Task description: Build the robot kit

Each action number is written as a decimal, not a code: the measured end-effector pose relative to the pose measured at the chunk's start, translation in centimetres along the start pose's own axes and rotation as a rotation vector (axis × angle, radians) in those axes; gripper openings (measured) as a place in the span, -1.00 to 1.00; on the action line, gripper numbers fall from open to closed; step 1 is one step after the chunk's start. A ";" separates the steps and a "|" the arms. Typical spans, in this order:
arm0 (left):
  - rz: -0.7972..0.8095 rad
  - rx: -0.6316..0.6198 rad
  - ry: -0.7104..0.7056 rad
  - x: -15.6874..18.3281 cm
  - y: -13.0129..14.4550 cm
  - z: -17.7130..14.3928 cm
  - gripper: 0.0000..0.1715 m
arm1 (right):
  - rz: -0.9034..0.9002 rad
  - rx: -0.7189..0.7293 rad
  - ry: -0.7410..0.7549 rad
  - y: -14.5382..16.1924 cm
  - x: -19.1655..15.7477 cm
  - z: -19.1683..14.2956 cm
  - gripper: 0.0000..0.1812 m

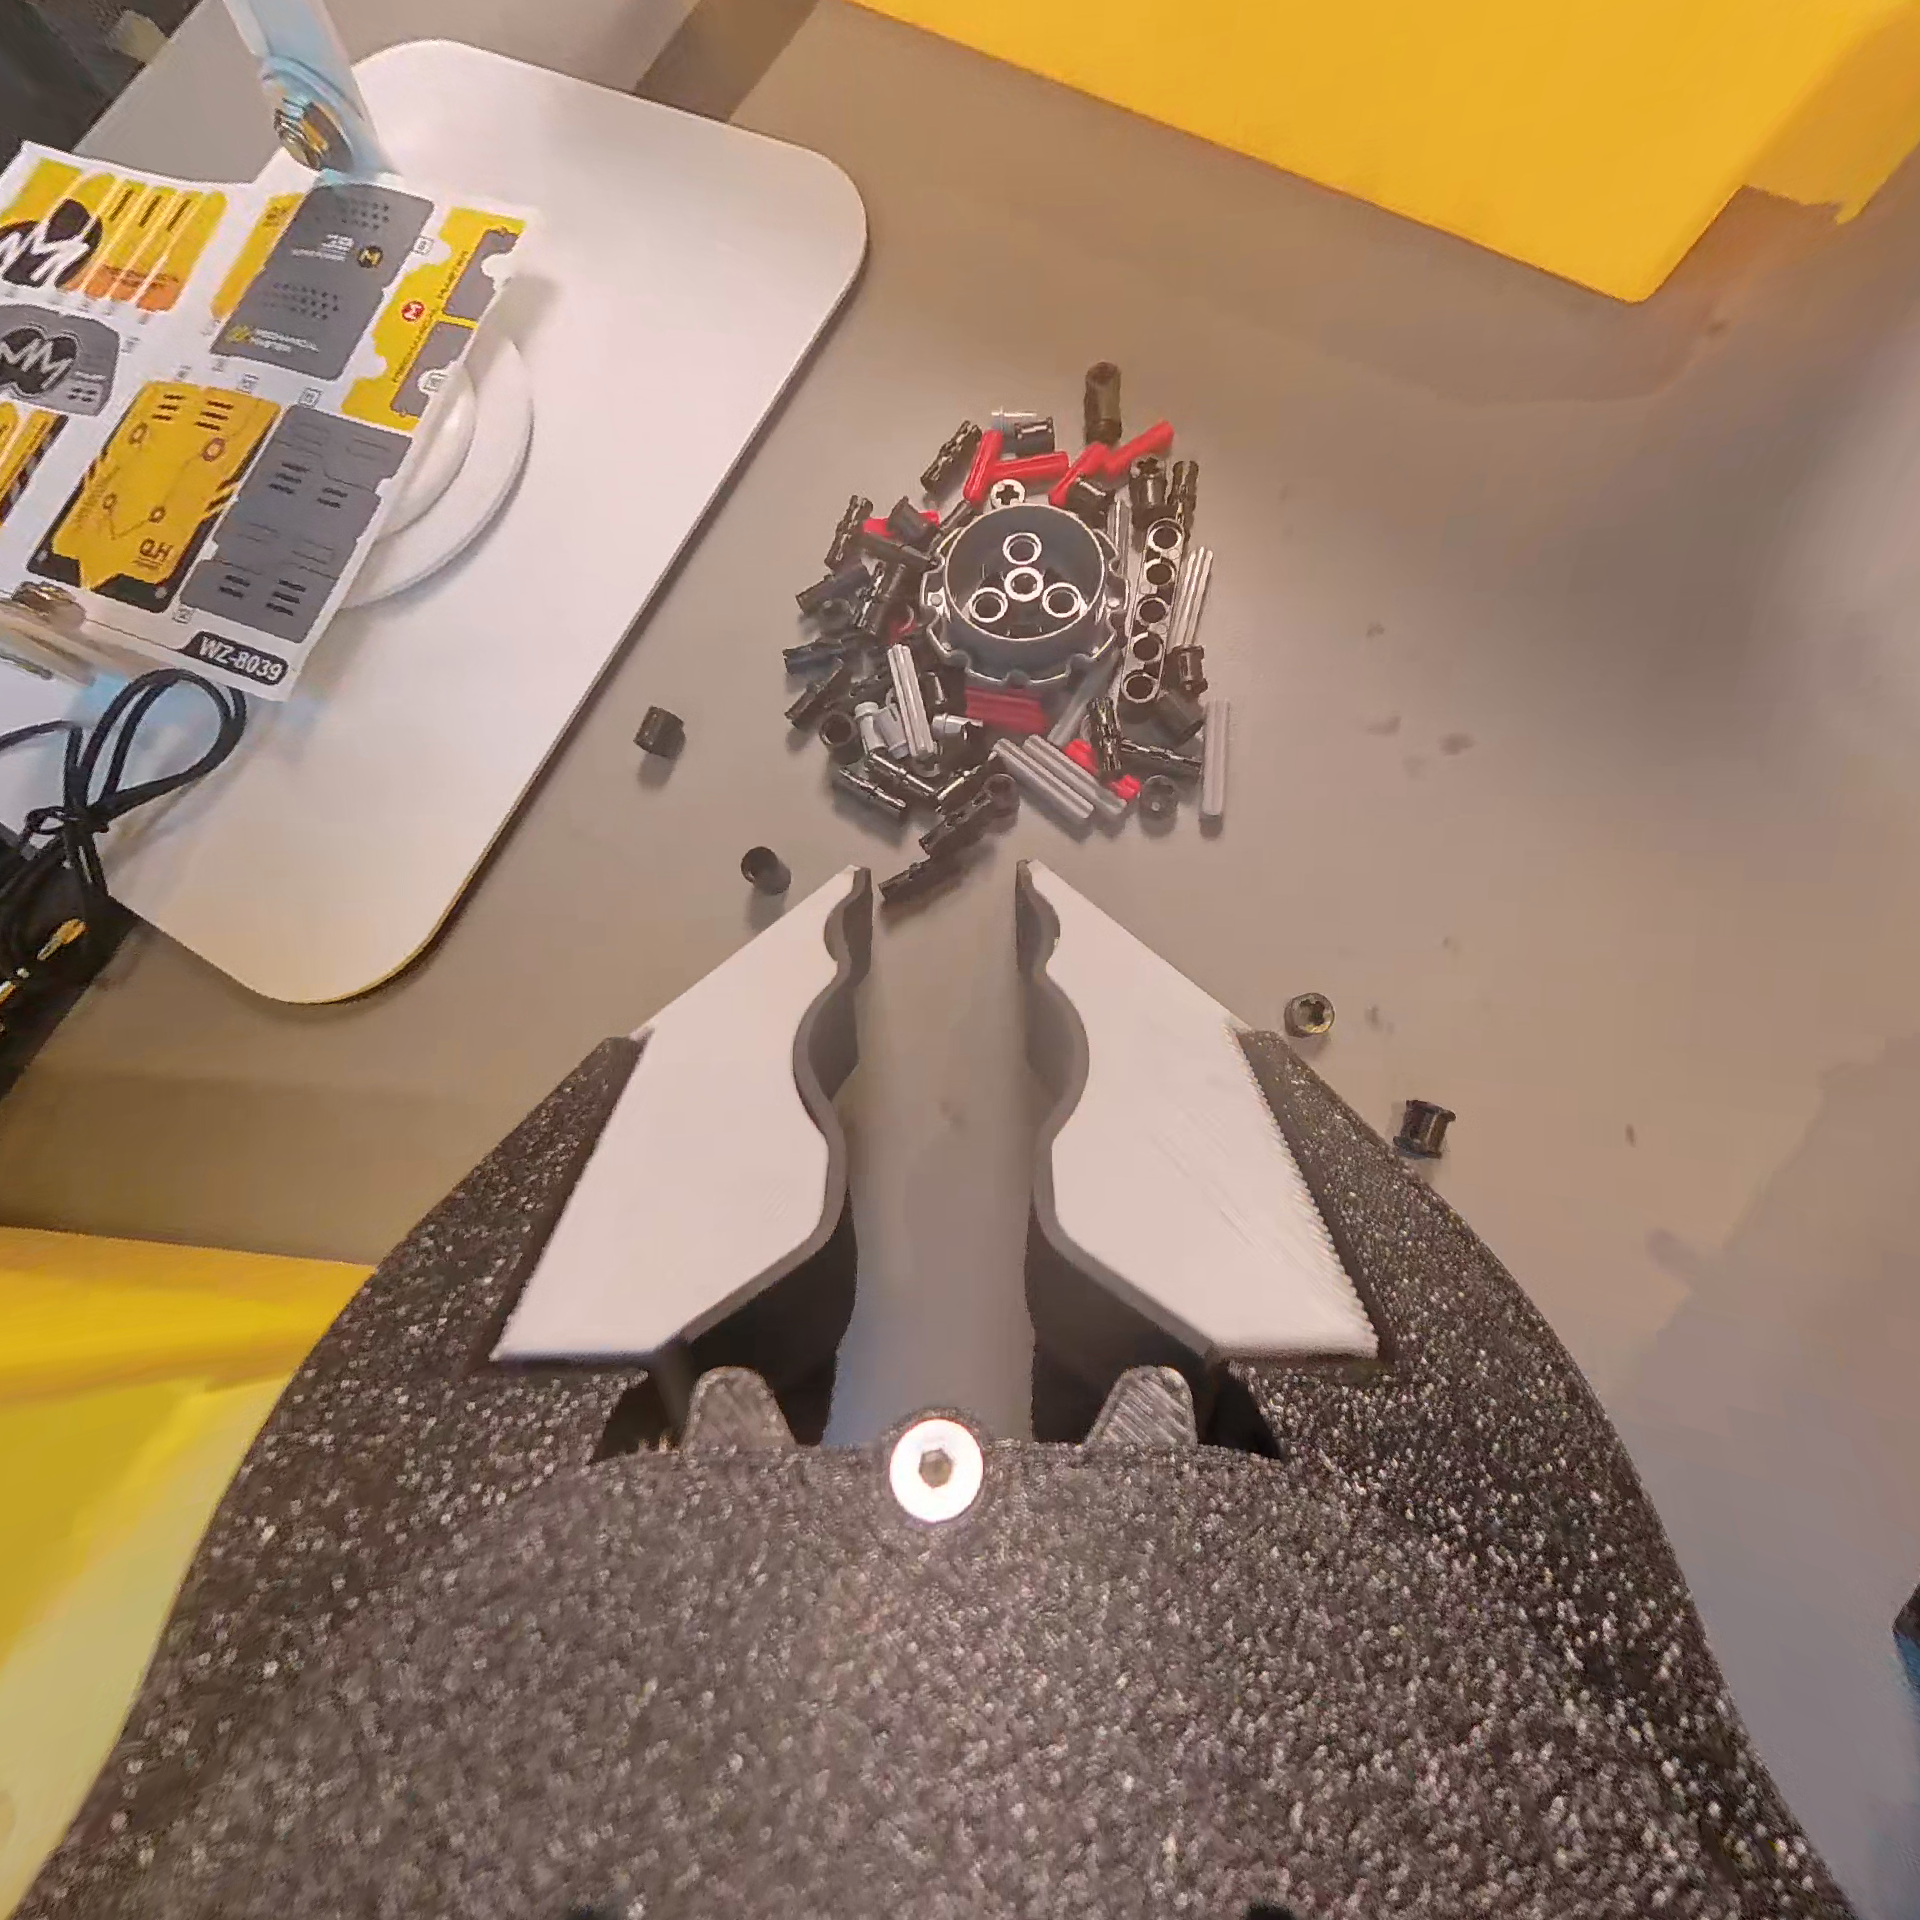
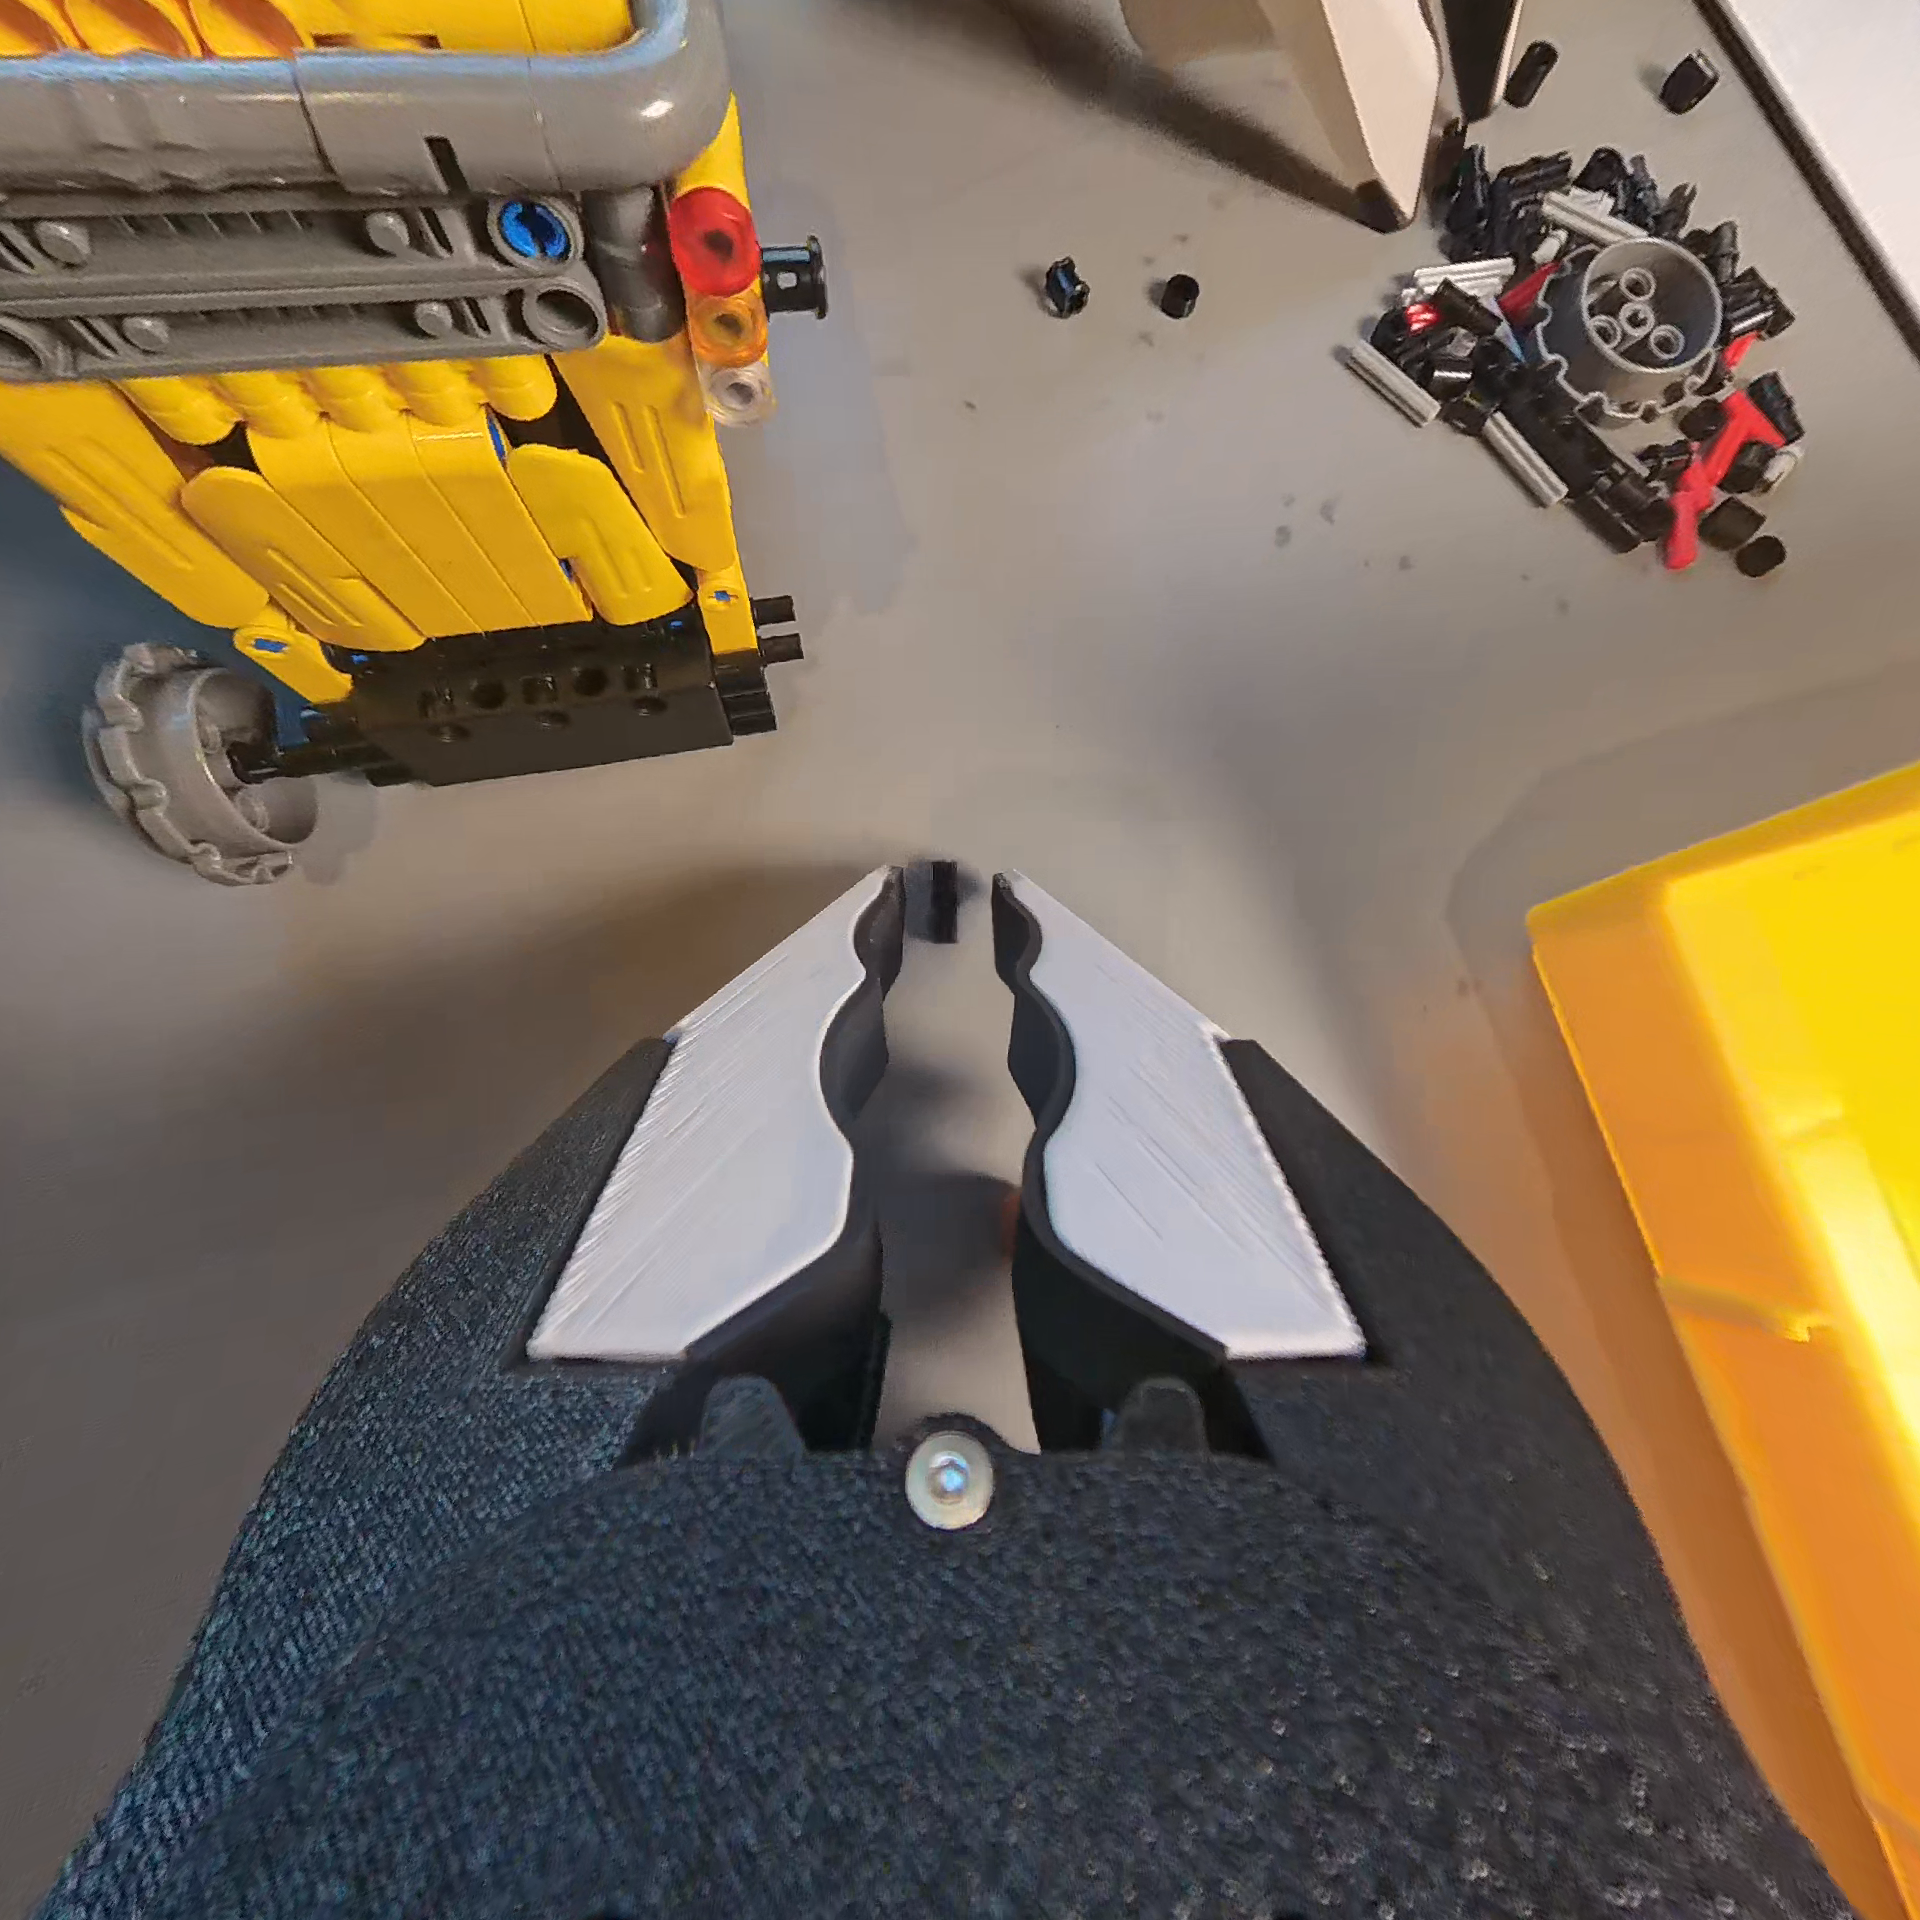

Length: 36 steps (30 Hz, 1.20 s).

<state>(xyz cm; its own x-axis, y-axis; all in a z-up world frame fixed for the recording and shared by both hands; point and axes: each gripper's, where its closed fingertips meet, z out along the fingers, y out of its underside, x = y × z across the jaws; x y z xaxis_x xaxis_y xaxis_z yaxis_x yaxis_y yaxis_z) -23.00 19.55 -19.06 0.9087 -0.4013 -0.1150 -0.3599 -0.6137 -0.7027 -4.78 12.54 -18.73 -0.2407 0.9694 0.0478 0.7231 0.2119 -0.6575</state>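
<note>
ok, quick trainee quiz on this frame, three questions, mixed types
1. True or false: the left tongs are clamped on a part.
2. What sits between the right tongs' tips? A red stud; B small black piece; C grey wheel.
3. Fill in: in the right wrist view, the bin at the right edge is ____.

Key: 1 false, they are open, just short of the parts pile. 2 B; whether it is gripped is unclear. 3 yellow.
</note>
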 end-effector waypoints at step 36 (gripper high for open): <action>0.080 0.513 0.611 14.1 -10.8 -13.1 -0.85 | -0.545 0.662 0.576 -13.8 1.0 -7.4 -0.82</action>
<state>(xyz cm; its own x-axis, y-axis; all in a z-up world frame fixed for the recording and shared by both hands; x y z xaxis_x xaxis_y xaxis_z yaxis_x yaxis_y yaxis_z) -9.12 11.60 -3.88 0.5541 -0.8236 0.1215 -0.1424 -0.2376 -0.9609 -10.21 11.48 -4.05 0.0437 0.7113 0.7015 0.0650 0.6987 -0.7125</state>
